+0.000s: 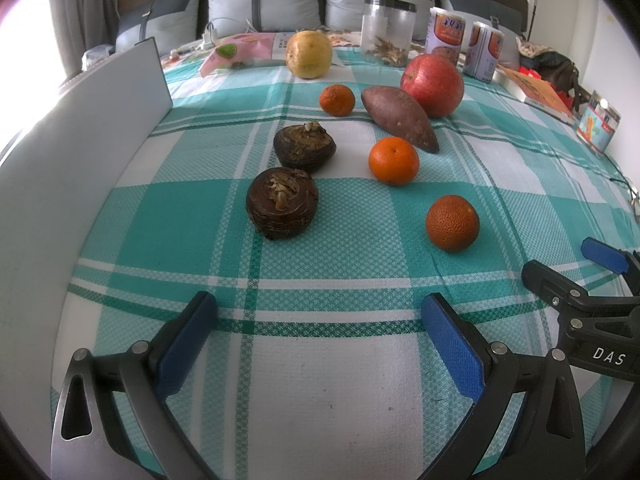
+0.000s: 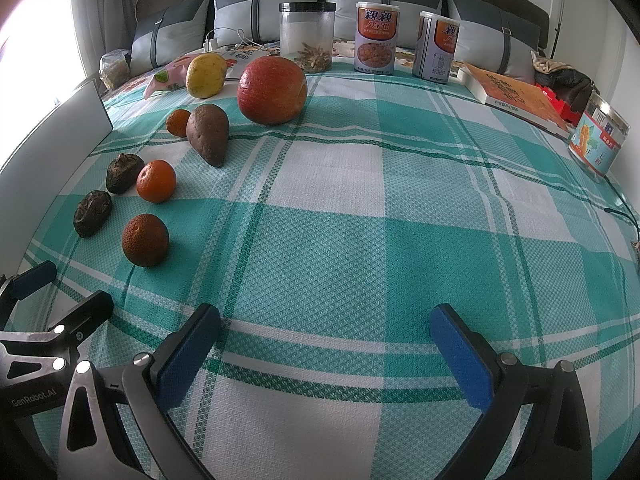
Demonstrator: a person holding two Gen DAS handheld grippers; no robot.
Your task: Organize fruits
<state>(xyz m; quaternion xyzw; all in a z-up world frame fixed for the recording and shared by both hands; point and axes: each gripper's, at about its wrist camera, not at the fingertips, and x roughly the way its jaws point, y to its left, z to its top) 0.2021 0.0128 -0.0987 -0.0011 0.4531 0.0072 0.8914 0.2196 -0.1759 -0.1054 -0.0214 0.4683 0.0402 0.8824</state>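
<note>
Both grippers sit low over the teal-and-white plaid bedspread (image 1: 328,380) with nothing in them: the left gripper (image 1: 320,316) has its jaws spread wide, and the right gripper (image 2: 325,330) has its jaws just as far apart. Between each pair of blue pads is only cloth. Straight ahead of the left jaws, closest in, is a dark brown water chestnut (image 1: 282,203), and a second water chestnut (image 1: 304,146) sits just behind it, nearly touching. Off to the right of those jaws is a rough-skinned mandarin (image 1: 452,222), then a brighter mandarin (image 1: 393,160) farther out, and a small mandarin (image 1: 337,99) beyond that. A sweet potato (image 1: 399,117) lies slanted between the small mandarin and a big red apple (image 1: 432,84), touching or almost touching the apple. A yellow pear (image 1: 309,54) is farthest back, near a pink snack bag (image 1: 240,52). From the right jaws, all the produce is well off to the left, while dead ahead is bare bedspread. Way out past it stand a clear jar (image 2: 307,36) and two printed cans (image 2: 377,38), with an orange book (image 2: 516,96) off to the right and grey pillows (image 2: 256,12) behind everything.
</note>
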